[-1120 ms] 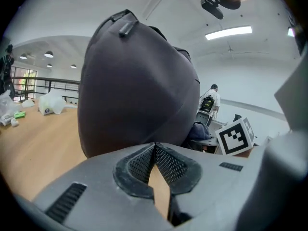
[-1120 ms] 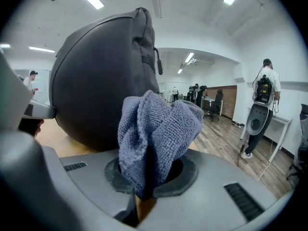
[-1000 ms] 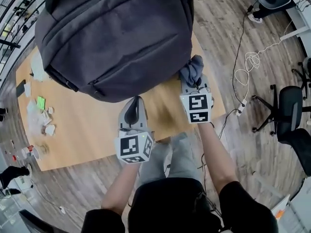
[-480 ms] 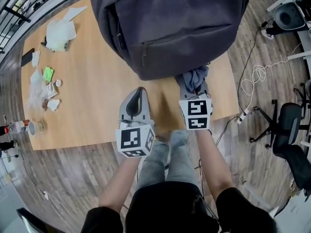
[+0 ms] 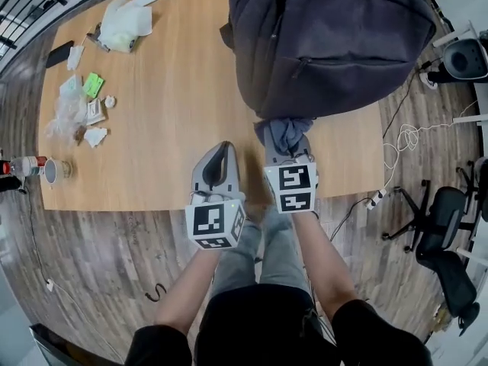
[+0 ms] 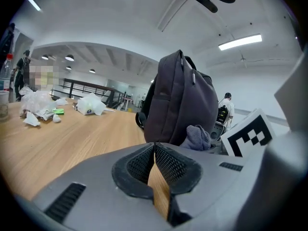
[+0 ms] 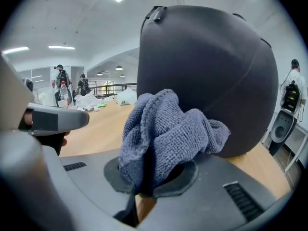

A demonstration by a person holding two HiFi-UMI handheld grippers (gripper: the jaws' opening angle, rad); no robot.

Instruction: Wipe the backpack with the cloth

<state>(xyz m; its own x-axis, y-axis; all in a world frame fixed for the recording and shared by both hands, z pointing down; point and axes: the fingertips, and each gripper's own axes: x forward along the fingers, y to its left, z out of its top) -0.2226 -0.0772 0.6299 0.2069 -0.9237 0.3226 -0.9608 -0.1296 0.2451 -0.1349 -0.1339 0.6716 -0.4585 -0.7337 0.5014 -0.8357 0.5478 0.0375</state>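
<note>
Find left gripper (image 6: 154,150) closed pad to pad, nothing between, over the near part of the wooden table (image 5: 168,128). Find right gripper (image 5: 288,155) just beside it on the right, clamped on a bunched grey-blue cloth (image 7: 163,129). Note cloth bulging forward past the tips to the foot of the dark backpack (image 5: 328,44); touching or just short, cannot tell. Locate backpack upright on the table, directly ahead of right gripper, ahead and right of left gripper. Record crumpled wrappers (image 5: 72,117) and a cup (image 5: 53,171) well left of left gripper.
</note>
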